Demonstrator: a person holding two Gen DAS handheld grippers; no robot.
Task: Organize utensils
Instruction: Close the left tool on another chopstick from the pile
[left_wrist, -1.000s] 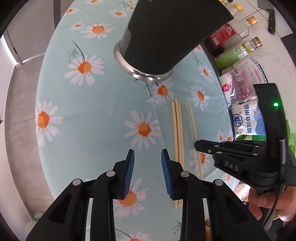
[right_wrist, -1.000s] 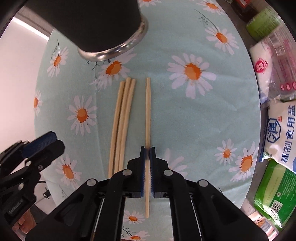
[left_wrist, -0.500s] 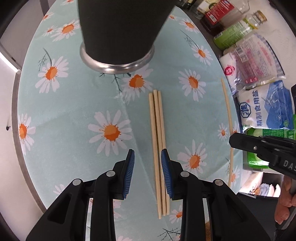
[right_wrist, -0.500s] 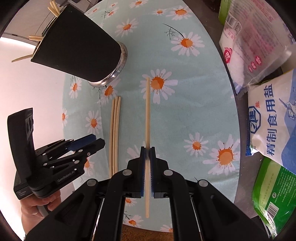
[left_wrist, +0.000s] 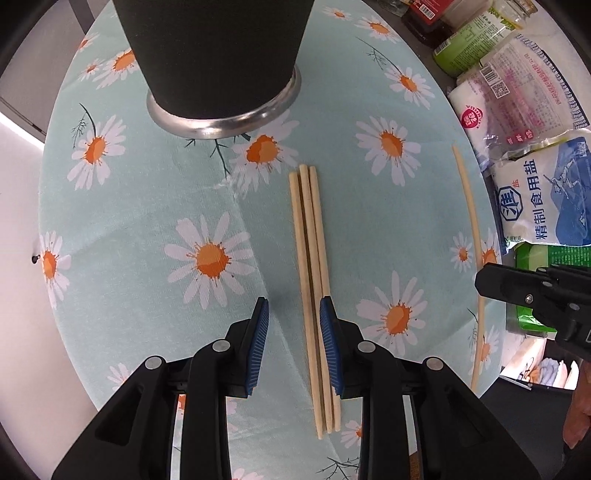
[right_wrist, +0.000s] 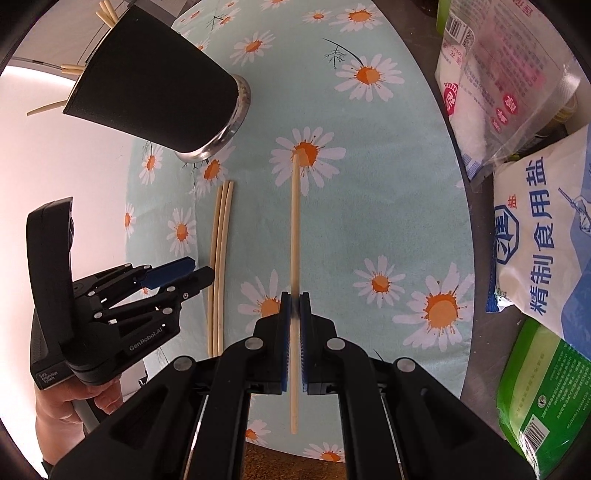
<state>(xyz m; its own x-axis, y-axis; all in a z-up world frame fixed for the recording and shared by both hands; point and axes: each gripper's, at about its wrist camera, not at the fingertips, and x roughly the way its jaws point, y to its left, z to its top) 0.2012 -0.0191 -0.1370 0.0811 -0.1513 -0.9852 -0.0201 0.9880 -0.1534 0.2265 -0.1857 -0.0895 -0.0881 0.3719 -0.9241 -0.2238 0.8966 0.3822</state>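
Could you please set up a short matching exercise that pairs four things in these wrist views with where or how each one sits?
Things:
1. single pale wooden chopstick
2. three pale wooden chopsticks side by side
3. black cup with a steel base ring
4. white and blue salt bag

States:
A. stands on the daisy cloth
B. lies off the cloth
C. clamped in the right gripper
D. loose between the left gripper pads

Pairs: 1-C, 2-D, 3-A, 4-B

A daisy-print cloth (left_wrist: 155, 206) covers the bench, edged by a dark counter strip (right_wrist: 480, 206); pale floor (right_wrist: 74, 155) glares brightly beyond.
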